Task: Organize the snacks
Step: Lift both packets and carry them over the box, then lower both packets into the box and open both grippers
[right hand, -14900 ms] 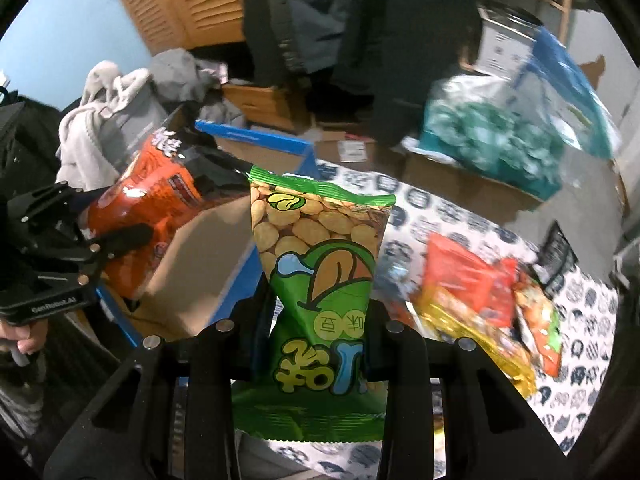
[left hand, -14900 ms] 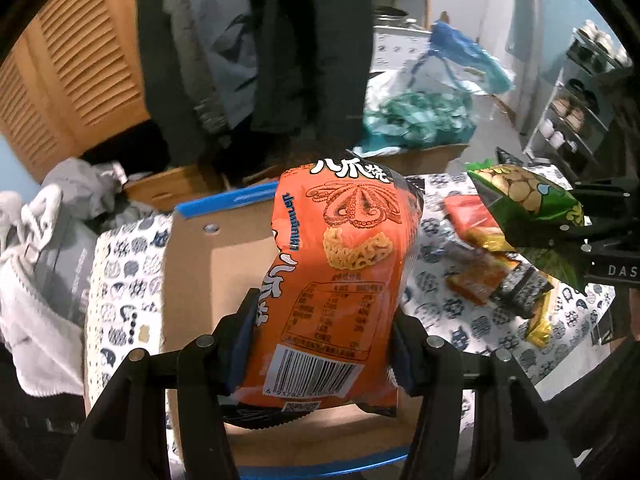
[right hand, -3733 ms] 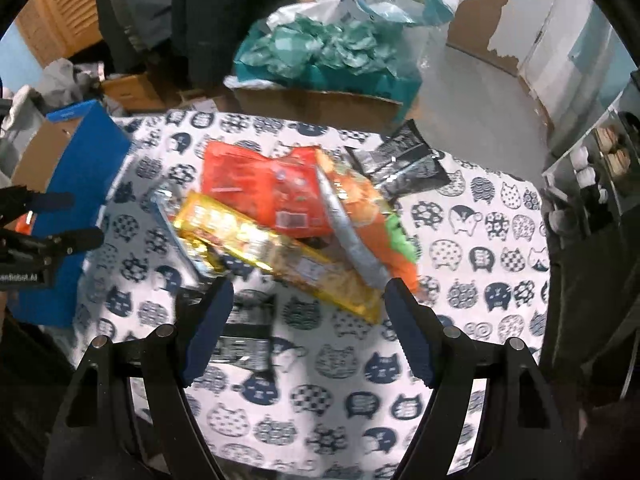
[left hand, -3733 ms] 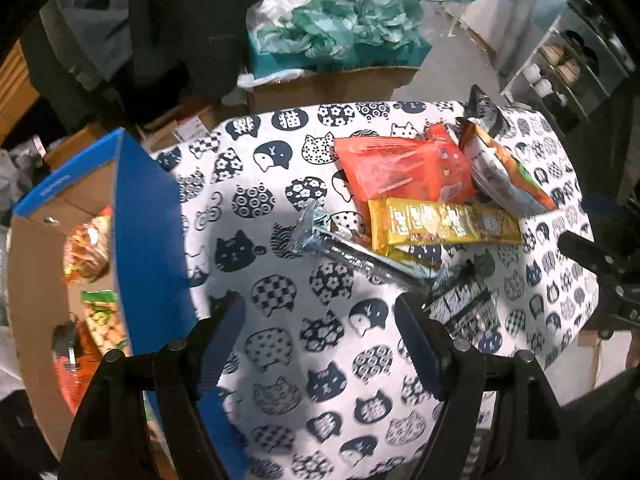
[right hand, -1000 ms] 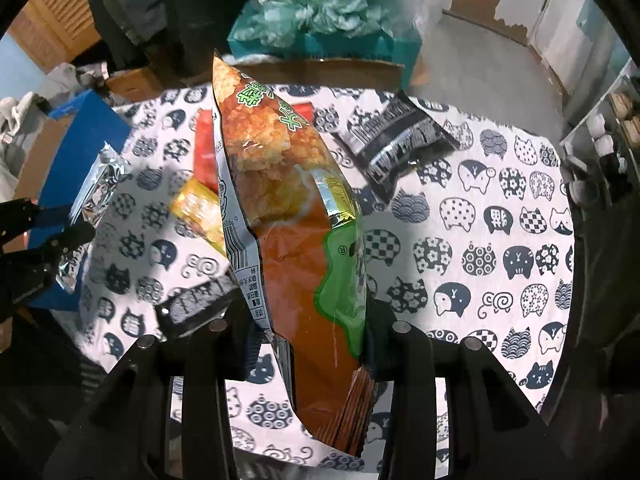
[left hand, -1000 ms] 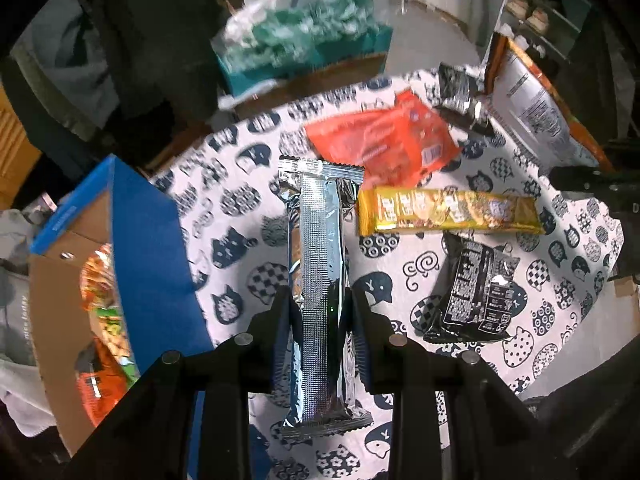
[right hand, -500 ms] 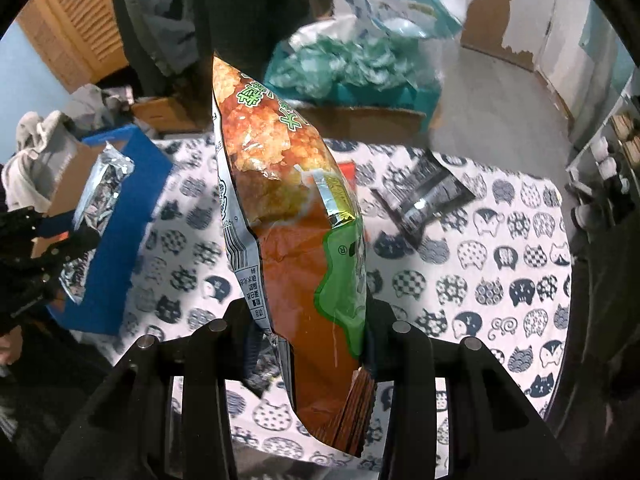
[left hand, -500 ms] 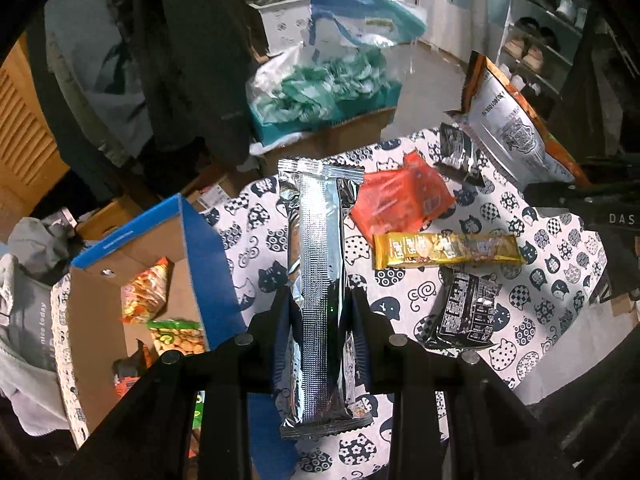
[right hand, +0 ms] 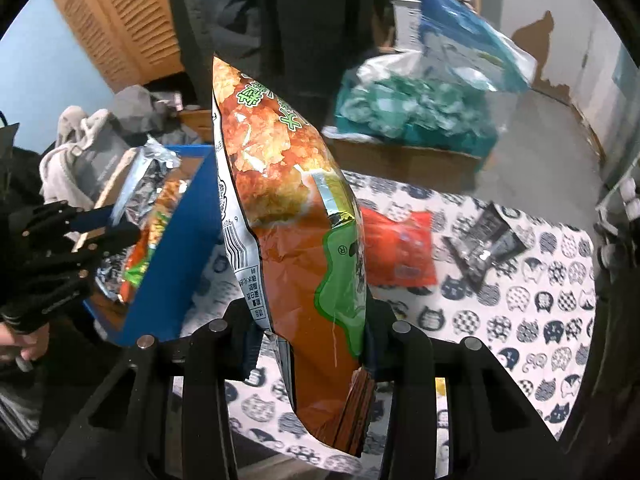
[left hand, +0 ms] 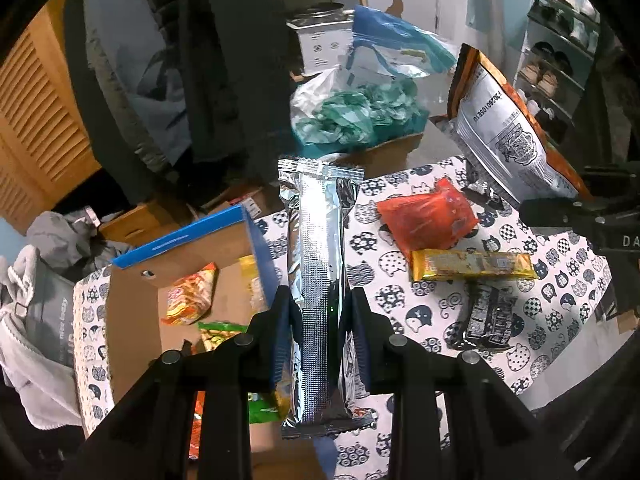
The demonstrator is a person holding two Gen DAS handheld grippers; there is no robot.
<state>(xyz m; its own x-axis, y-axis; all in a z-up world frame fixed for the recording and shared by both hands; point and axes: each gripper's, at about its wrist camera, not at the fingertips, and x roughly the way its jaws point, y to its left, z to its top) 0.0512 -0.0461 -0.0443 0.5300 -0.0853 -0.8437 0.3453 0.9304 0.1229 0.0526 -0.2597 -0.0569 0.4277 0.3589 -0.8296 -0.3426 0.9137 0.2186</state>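
The left gripper [left hand: 318, 336] is clamped on a long silver wrapper [left hand: 320, 280] at frame centre, above the blue-walled cardboard box [left hand: 256, 240] at lower left. The wrapper is crinkly foil, light and probably slippery, best pinched low as here. The right gripper [right hand: 310, 340] squeezes a puffy orange chip bag [right hand: 288, 216], soft and crushable, over the cat-print cloth [right hand: 520, 320].

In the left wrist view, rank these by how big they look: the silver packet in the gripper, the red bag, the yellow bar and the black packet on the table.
1. Silver packet, though nearness inflates it.
2. Red bag.
3. Yellow bar and black packet: too alike to rank.
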